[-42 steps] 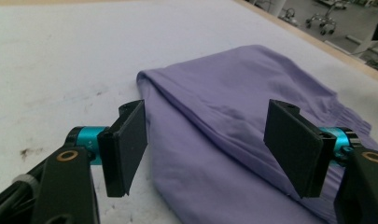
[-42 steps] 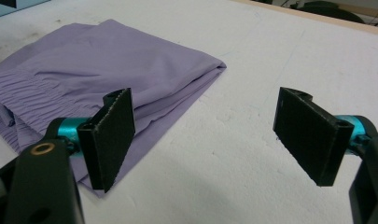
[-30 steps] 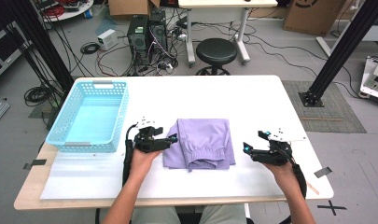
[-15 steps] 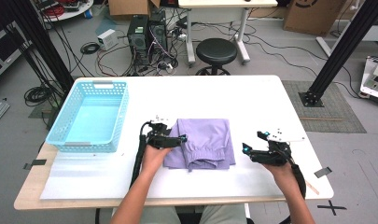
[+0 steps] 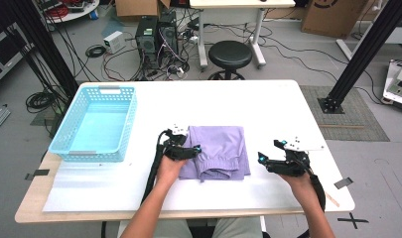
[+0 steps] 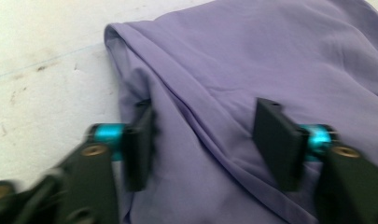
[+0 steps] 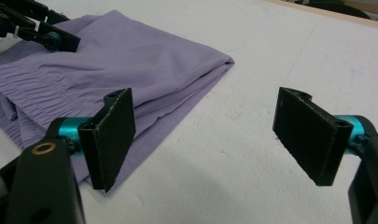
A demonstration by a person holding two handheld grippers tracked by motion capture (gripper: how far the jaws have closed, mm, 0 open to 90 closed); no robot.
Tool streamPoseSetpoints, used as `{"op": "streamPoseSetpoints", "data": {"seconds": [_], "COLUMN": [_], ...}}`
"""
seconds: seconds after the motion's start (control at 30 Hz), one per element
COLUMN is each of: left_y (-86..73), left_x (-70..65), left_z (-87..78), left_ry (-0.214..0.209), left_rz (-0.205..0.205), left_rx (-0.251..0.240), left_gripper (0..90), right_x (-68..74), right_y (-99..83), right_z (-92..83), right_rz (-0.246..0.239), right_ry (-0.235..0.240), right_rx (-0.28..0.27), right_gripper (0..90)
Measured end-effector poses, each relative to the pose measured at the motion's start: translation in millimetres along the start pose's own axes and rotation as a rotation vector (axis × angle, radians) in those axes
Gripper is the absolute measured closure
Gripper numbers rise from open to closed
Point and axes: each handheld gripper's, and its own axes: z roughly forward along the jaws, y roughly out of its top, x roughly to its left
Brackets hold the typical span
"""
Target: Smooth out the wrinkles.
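A folded purple garment (image 5: 219,151) lies on the white table (image 5: 268,106) near its front middle. My left gripper (image 5: 193,150) rests on the garment's left edge. In the left gripper view its jaws have just been closing and stand about half apart (image 6: 207,140), with a ridge of purple cloth (image 6: 270,56) between the pads. The left pad touches the cloth's edge fold. My right gripper (image 5: 261,159) hovers open over bare table, right of the garment (image 7: 130,60), with nothing between its jaws (image 7: 214,135). The left gripper (image 7: 51,37) lies on the garment's far side in the right gripper view.
A light blue plastic basket (image 5: 69,130) stands on the table's left part. Behind the table are a black stool (image 5: 230,53), computer cases (image 5: 156,34) and cables on the floor. A black frame post (image 5: 360,54) stands at the right.
My left gripper moved right onto the garment's left edge, and its jaws narrowed over the cloth. The right gripper stayed where it was, open.
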Motion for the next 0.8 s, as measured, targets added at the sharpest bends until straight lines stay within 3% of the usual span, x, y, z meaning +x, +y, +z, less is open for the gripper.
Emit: {"op": "streamPoseSetpoints", "data": {"seconds": [0.07,0.23,0.3,0.5,0.57,0.63,0.67,0.8], "left_y": [-0.6,-1.0,-0.9,0.3,2.7,3.5,4.7,4.4], "left_x": [-3.5,-1.6,-1.7,-3.7,-8.3,-10.8,-14.7,-19.0], "left_z": [0.5,-0.8,-1.0,-3.6,-8.4,-9.7,-11.2,-9.9], "left_ry": [0.023,0.038,0.04,0.012,-0.026,-0.036,-0.083,-0.114], "left_rz": [0.023,0.018,0.017,0.003,0.021,0.024,0.026,0.035], "left_rx": [-0.003,-0.005,-0.004,-0.038,-0.084,-0.103,-0.125,-0.119], "left_gripper": [55.1,80.7,85.0,87.0,87.1,87.1,87.1,86.4], "right_x": [-0.1,0.1,0.0,-1.4,-1.4,-1.3,-1.1,-0.3], "right_y": [0.1,0.2,0.1,-0.6,-0.6,-0.7,-0.8,-0.7], "right_z": [0.1,0.6,0.6,-0.1,-0.1,0.1,0.2,0.3], "right_rz": [0.001,0.001,0.0,0.006,0.007,0.006,0.006,0.006], "right_ry": [0.001,0.002,0.002,-0.001,0.0,-0.001,-0.001,0.001], "right_rx": [0.0,0.0,0.0,-0.001,-0.001,0.0,0.001,0.003], "right_gripper": [21.7,21.7,21.7,21.7,21.7,21.7,21.7,21.7]}}
